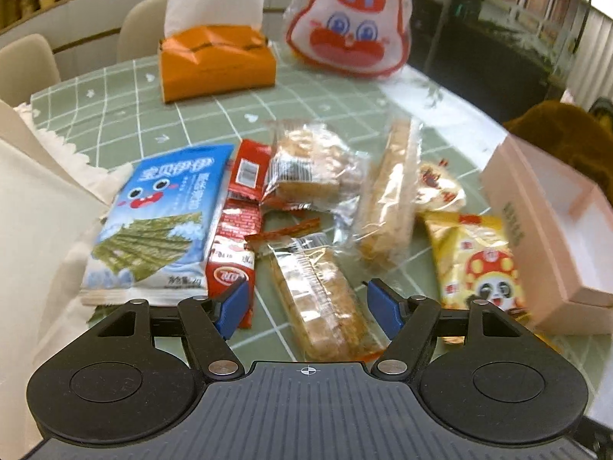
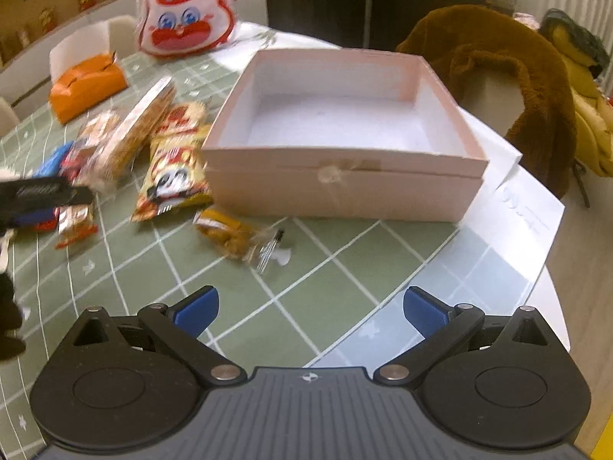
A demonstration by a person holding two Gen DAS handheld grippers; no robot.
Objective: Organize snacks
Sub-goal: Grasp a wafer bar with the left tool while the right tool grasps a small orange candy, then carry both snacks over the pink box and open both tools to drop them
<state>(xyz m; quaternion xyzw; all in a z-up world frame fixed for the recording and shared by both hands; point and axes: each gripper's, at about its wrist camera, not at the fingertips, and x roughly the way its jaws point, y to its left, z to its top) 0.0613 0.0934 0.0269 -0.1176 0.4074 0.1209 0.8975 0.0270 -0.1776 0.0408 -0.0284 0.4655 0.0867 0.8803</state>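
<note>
The counter (image 1: 115,115) is covered by a green cloth with a white grid. A pink box (image 2: 345,188), open and with a bare white floor, is set near the counter's edge. Left of the box the snacks are heaped: a yellow panda packet (image 2: 172,180) touching its wall, clear-wrapped biscuit bars (image 1: 325,299), red sachets (image 1: 233,245) and a blue seaweed packet (image 1: 153,222). One small brown snack (image 2: 233,237) is seen alone just in front of the box. Beyond the heap an orange tissue pack (image 1: 214,61) and a rabbit-face bag (image 1: 348,27) are placed. Behind the box a brown fleece (image 2: 498,76) is draped over a chair. The left hand-held gripper (image 1: 306,303) is held spread above a biscuit bar, nothing pinched. The right hand-held gripper (image 2: 310,314) is likewise spread over bare cloth.
</note>
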